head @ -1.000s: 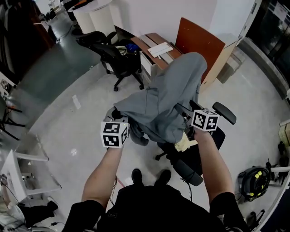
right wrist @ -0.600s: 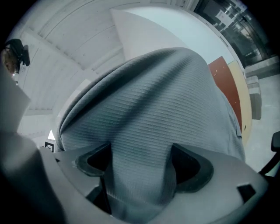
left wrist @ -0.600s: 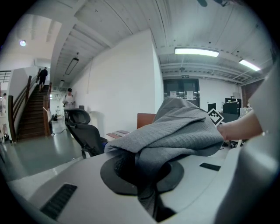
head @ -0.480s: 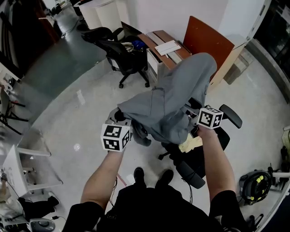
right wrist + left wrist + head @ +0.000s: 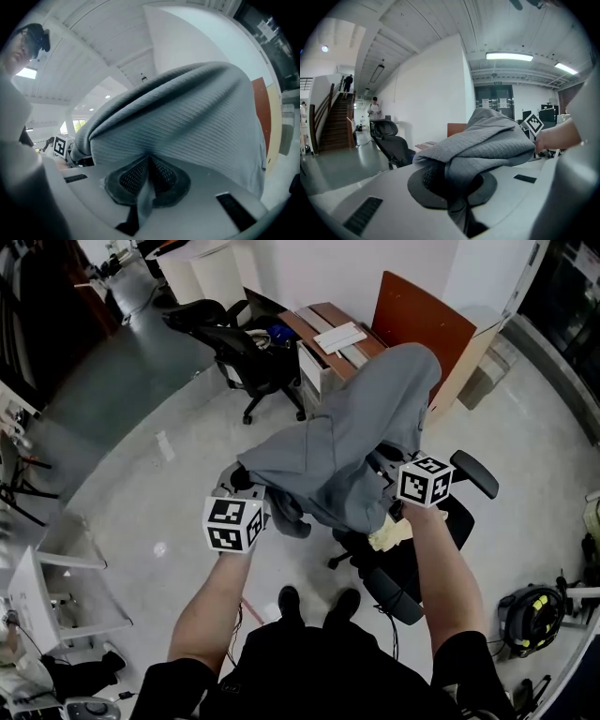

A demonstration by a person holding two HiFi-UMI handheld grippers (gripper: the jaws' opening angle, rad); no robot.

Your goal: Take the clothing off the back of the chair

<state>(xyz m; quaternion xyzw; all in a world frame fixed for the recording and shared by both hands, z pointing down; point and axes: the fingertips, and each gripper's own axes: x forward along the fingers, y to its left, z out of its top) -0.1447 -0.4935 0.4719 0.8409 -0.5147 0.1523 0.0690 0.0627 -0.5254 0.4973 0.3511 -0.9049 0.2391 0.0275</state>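
Grey garment (image 5: 347,456) hangs draped over the back of the chair (image 5: 412,566). Left hand-held gripper (image 5: 457,187) pinches one fold; right hand-held gripper (image 5: 146,180) has just closed on another. Grasp step judged complete. Next move calls for raising both together, clear of the backrest.

I count one grey ribbed fabric garment (image 5: 347,456) and two black wheeled office chairs (image 5: 239,343) (image 5: 412,568). I run two tools: left tool (image 5: 247,491), right tool (image 5: 392,491).
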